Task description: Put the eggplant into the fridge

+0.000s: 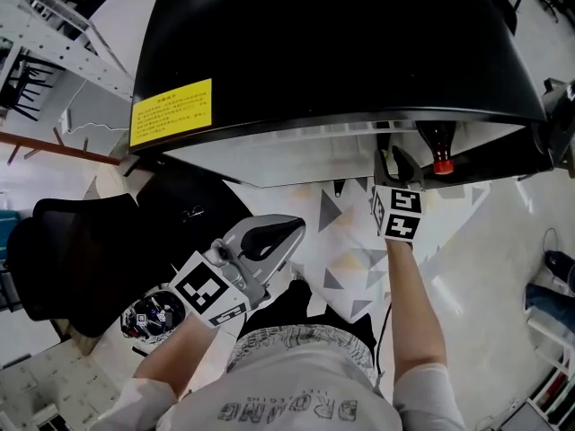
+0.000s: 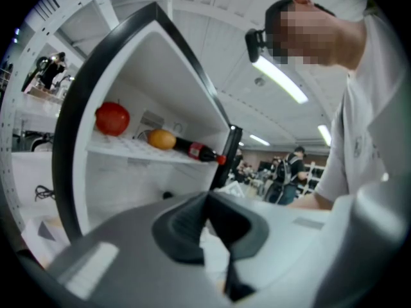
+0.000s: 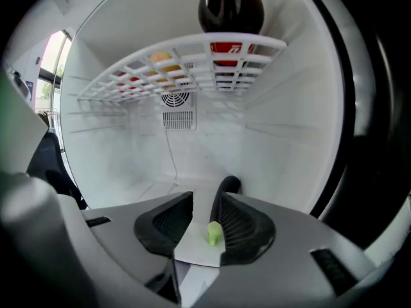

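- Only the right gripper view shows the eggplant [image 3: 229,185], low inside the fridge [image 3: 270,133]; its green stem [image 3: 214,233] lies between the right gripper's [image 3: 204,197] released jaws
- Left gripper view: the left gripper [image 2: 205,201] is clenched and empty, and the shelf [image 2: 128,147] carries a red fruit [image 2: 112,118], an orange [image 2: 162,139] and a bottle [image 2: 199,151]

My head camera looks steeply down from above the fridge [image 1: 332,52], mostly onto its black top. The camera on my left gripper [image 2: 205,204] sits outside, low and off to one side, facing up into the open front. The one on my right gripper [image 3: 204,204] is inside the lower compartment, close above its floor, facing the back wall beneath the wire shelf [image 3: 186,63]. All three views share the cola bottle [image 3: 230,5] lying at that shelf's front edge.
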{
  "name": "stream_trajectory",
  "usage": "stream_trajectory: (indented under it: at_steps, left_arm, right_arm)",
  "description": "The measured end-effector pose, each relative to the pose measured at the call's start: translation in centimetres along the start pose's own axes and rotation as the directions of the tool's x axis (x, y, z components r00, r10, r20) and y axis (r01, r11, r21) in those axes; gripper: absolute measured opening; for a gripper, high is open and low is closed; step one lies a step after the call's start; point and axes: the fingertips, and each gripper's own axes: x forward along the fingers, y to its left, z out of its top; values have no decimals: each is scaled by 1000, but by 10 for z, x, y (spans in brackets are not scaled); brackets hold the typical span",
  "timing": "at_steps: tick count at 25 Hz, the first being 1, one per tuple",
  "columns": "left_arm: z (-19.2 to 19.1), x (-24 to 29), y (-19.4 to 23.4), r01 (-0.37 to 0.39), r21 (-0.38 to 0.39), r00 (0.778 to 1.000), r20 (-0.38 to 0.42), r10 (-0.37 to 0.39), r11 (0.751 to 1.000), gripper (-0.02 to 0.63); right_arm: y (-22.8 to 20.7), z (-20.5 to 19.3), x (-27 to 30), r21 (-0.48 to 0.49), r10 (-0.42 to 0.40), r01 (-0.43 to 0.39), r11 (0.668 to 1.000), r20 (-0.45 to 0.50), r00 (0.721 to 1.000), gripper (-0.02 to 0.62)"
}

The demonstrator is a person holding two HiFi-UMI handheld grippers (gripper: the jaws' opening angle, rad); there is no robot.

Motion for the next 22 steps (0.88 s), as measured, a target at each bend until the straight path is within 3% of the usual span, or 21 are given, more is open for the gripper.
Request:
stream_trajectory:
  at_steps: [10,22]
  left_arm:
    - [11,-3,-24,-2,28,1000,18,1,1000,6]
    - [26,3,-54,9,71,999,38,-11,997,6]
  right_arm:
    - [15,30,-65,2,87,-88,996,103,991,32]
    - [30,64,-152,27,164,-174,984,224,961,8]
